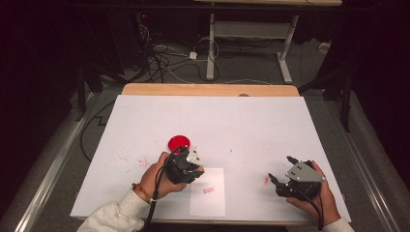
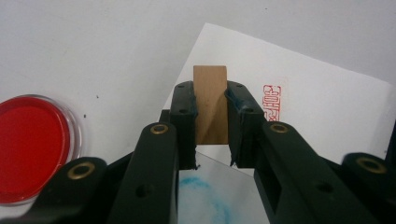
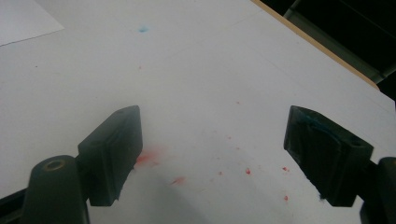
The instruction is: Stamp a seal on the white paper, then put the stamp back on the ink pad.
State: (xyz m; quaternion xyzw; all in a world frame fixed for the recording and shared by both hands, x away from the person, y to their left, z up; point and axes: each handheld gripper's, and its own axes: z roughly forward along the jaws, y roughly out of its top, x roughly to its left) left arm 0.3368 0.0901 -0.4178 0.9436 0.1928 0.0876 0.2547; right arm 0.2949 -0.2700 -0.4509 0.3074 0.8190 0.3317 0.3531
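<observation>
My left gripper (image 2: pixel 210 100) is shut on a small wooden stamp block (image 2: pixel 210 105) that stands upright between its pads, above a white paper sheet (image 2: pixel 322 112). On that sheet is a red stamped seal mark (image 2: pixel 272 102), which the high view shows as a red stamped seal mark (image 1: pixel 208 190) on the paper sheet (image 1: pixel 208 200). The left gripper (image 1: pixel 196 166) hangs over the sheet's top left corner. A round red ink pad (image 1: pixel 179 142) lies just beyond it; the left gripper view has the ink pad (image 2: pixel 30 144) at its left. My right gripper (image 1: pixel 280 170) rests open at the front right, its jaws (image 3: pixel 212 156) wide apart over bare table.
The table is covered with a large white sheet (image 1: pixel 232 125) speckled with red ink smudges (image 1: pixel 140 160) and a small blue dot (image 1: pixel 231 150). A wooden edge (image 1: pixel 208 89) runs along the far side. Cables and a desk frame (image 1: pixel 251 43) lie on the floor beyond.
</observation>
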